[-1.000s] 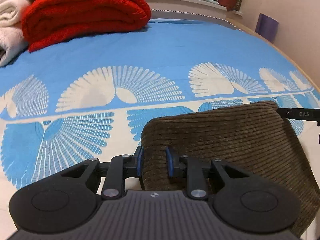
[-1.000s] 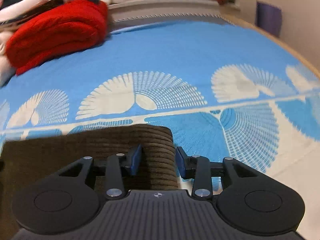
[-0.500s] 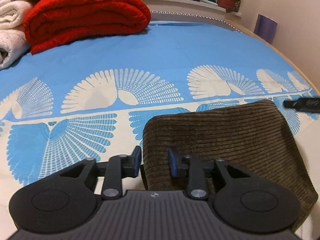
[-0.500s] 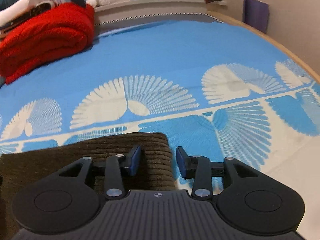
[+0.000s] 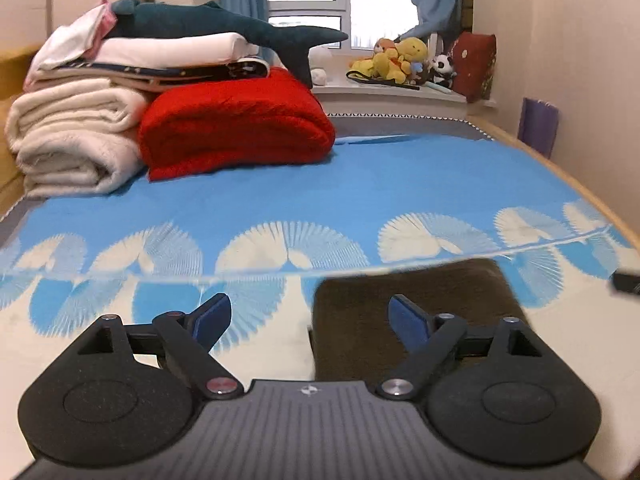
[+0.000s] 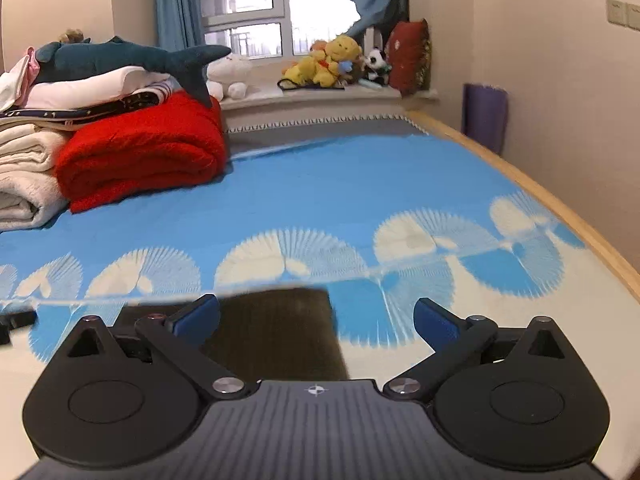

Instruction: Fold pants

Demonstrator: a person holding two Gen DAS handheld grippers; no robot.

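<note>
The brown corduroy pants (image 5: 416, 296) lie folded in a compact block on the blue and white bedspread (image 5: 360, 184). In the left wrist view my left gripper (image 5: 310, 314) is open, above the left edge of the pants and holding nothing. In the right wrist view the pants (image 6: 276, 324) sit under the left half of my right gripper (image 6: 316, 316), which is open and empty. The tip of the right gripper shows at the right edge of the left wrist view (image 5: 628, 282).
A folded red blanket (image 5: 236, 128) and a stack of white blankets (image 5: 76, 136) with a plush shark (image 5: 224, 28) lie at the far left of the bed. Stuffed toys (image 5: 404, 60) line the windowsill. The bed's wooden edge (image 6: 560, 208) and a wall run along the right.
Both grippers opened wide, let go of the pants and pulled back and up. The view now tilts toward the window.
</note>
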